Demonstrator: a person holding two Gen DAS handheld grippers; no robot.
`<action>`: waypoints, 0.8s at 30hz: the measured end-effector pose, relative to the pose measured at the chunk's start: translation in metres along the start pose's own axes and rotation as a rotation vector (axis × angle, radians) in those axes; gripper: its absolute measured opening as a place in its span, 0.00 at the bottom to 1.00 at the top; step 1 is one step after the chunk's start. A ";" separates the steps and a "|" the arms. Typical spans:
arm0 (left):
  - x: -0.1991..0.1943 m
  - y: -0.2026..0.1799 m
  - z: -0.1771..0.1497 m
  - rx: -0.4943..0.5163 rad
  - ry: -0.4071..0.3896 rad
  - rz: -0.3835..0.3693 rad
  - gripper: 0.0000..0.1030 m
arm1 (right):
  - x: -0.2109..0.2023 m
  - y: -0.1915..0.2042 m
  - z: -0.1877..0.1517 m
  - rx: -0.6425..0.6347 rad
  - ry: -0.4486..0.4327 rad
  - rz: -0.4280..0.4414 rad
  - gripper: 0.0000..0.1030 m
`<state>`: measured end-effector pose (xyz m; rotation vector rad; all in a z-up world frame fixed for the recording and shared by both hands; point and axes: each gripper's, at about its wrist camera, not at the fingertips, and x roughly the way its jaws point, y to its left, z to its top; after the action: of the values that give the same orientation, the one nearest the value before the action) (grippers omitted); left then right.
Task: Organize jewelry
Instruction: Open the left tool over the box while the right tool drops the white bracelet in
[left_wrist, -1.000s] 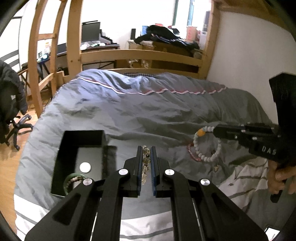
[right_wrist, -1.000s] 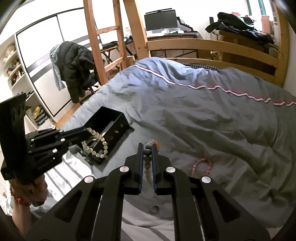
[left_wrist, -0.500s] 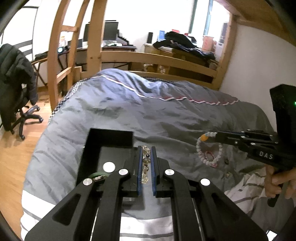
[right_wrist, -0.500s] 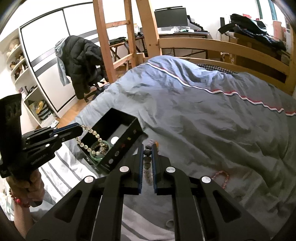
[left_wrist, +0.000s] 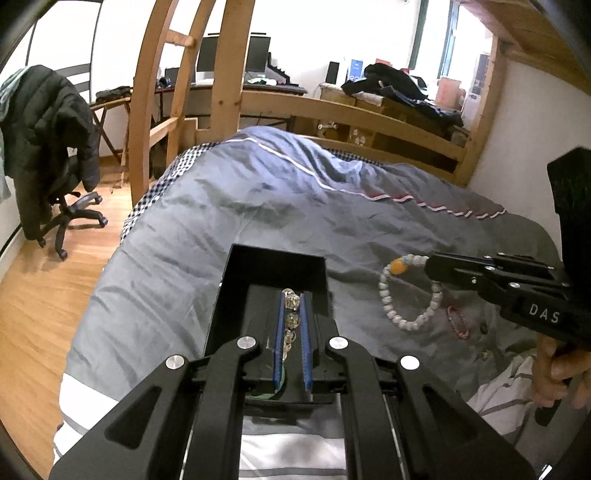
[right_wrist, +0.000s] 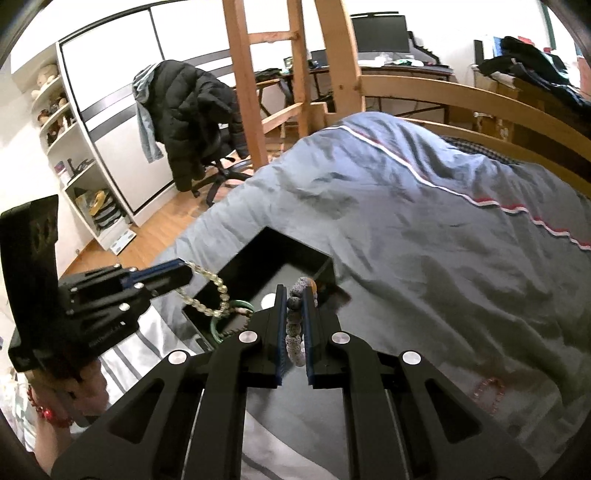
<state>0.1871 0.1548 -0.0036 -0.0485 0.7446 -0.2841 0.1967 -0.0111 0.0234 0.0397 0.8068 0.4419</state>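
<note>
Now the left gripper's (left_wrist: 291, 332) blue-padded fingers (left_wrist: 279, 332) pinch a clear bead bracelet (left_wrist: 291, 314) that hangs over the open black box (left_wrist: 236, 280), where a green bangle (right_wrist: 231, 317) already lies. Beside it, the right gripper's (right_wrist: 295, 325) fingers (right_wrist: 282, 325) are clamped on a white bead bracelet (left_wrist: 410, 295) with one orange bead, held just above the grey duvet (left_wrist: 240, 206) near the box, while a pink bracelet (left_wrist: 456, 323) lies on the bed below it.
</note>
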 end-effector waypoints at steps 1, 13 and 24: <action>0.003 0.001 -0.001 0.000 0.005 0.006 0.08 | 0.005 0.003 0.001 -0.006 0.005 0.004 0.09; 0.037 0.021 -0.014 -0.026 0.096 0.052 0.08 | 0.046 0.023 0.023 -0.069 0.051 0.045 0.09; 0.039 0.027 -0.015 -0.038 0.108 0.080 0.08 | 0.078 0.041 0.026 -0.104 0.122 0.082 0.09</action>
<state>0.2112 0.1713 -0.0446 -0.0401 0.8573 -0.1976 0.2477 0.0604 -0.0045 -0.0516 0.9036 0.5674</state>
